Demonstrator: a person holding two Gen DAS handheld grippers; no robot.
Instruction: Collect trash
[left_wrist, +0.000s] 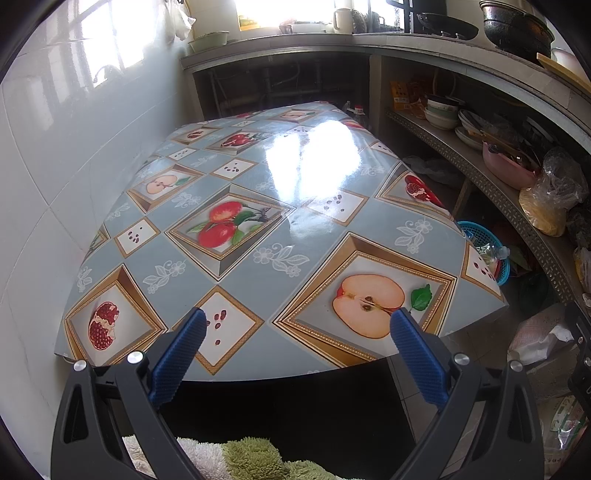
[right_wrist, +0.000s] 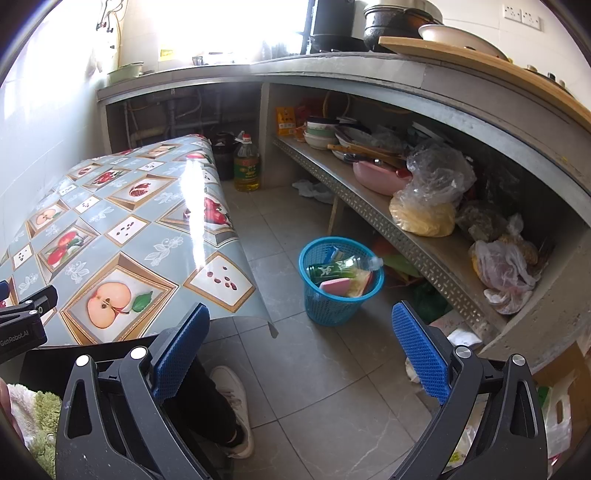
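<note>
- The left gripper (left_wrist: 298, 317) has its ribbed blue pads spread wide and holds nothing, above the glossy fruit-print tablecloth (left_wrist: 258, 221).
- The right gripper (right_wrist: 301, 314) is also wide open and empty.
- The round blue mesh basket (right_wrist: 334, 306) stands on the grey tile floor (right_wrist: 314, 369) beside the table, with a crumpled plastic bottle (right_wrist: 343, 267) and wrappers inside.

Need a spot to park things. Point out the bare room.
The table top is bare from the wall to its floor-side edge. Floor tiles between table and blue basket are open. The shelf is crowded.
</note>
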